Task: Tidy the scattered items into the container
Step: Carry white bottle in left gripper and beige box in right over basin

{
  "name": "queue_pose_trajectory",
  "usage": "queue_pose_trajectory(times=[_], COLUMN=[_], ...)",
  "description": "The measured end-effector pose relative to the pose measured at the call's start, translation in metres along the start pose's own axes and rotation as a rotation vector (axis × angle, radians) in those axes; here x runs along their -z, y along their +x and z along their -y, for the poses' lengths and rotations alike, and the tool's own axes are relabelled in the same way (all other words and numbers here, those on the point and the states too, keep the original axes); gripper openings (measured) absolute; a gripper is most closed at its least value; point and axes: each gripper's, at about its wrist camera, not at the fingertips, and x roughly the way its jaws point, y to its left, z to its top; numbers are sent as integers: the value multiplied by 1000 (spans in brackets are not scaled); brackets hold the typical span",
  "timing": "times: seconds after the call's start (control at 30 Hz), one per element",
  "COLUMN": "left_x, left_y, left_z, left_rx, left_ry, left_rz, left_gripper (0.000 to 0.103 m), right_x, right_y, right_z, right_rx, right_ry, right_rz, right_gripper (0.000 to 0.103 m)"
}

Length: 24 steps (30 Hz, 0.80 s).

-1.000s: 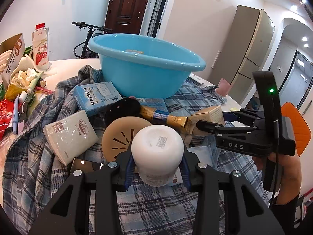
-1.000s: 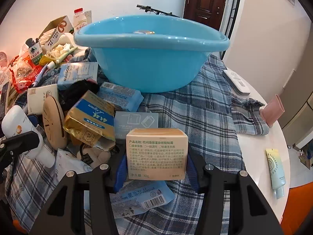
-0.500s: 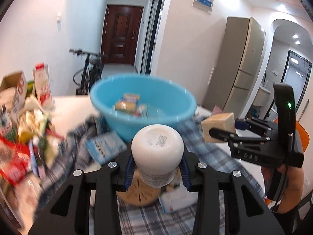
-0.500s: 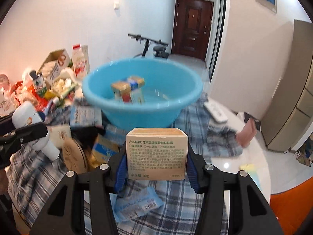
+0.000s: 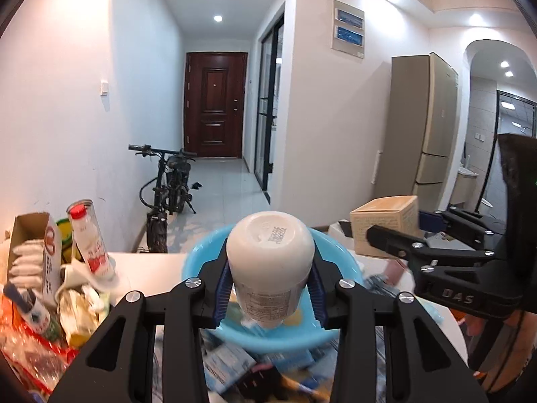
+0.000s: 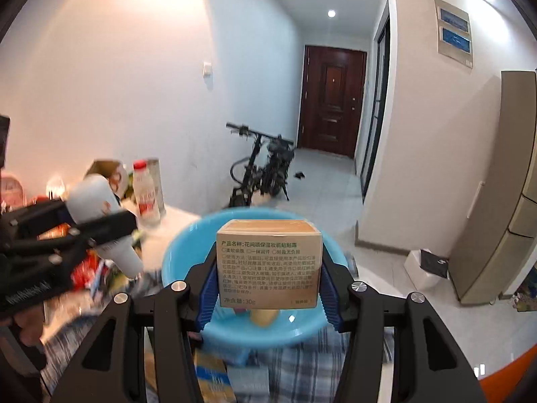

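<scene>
**Two grippers, each holding one item in front of the blue basin**

Two items are gripped. The white bottle (image 5: 270, 265) sits base-first towards the camera at the centre of the left wrist view, clamped between the blue pads (image 5: 222, 294) of the left gripper (image 5: 268, 297), whose jaws stand only as wide as the bottle's body. The tan carton (image 6: 269, 263), printed side facing the lens, fills the centre of the right wrist view, pinched at its two sides by the right gripper (image 6: 266, 297) (jaws partly spread, pads pressed against the cardboard).

Behind and below each held item lies the blue basin (image 5: 198, 262), its rim showing on both sides of the bottle and, in the right wrist view, around the carton (image 6: 174, 258). A yellowish object rests on the basin's floor under the carton; what it is I cannot tell.

Each gripper appears in the other's view: the right one at the right edge of the left view, carrying the carton (image 5: 386, 226); the left one at the left edge of the right view, with the bottle (image 6: 100, 221).

Under the basin spreads a plaid cloth (image 6: 302, 362) with blurred packets on it. At the lower left of the left view stand a milk bottle (image 5: 90, 245) and an open cardboard box (image 5: 32, 252). A bicycle (image 5: 167, 188) leans by the wall, before a dark red door (image 5: 214, 104).
</scene>
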Motion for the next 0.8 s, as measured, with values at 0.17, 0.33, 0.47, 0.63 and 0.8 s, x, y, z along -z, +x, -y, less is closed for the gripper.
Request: queue_pose_trajectory(times=[0.17, 0.33, 0.47, 0.63, 0.8], left_x=[-10, -5, 3, 7, 4], left_y=[29, 51, 67, 74, 76], left_z=[-25, -41, -42, -39, -36], left_rx=[-32, -54, -70, -63, -50], left_ry=[-40, -60, -54, -58, -67], left_rz=[-6, -20, -56, -79, -78], left_gripper=[38, 38, 38, 38, 38], right_x=[-17, -20, -17, -16, -17], right_y=[21, 49, 70, 87, 87], right_z=[-1, -4, -5, -7, -11], right_rx=[-9, -26, -36, -31, -20], right_ry=[29, 58, 63, 51, 37], right_rz=[18, 15, -10, -40, -41], right_gripper=[54, 54, 54, 54, 54])
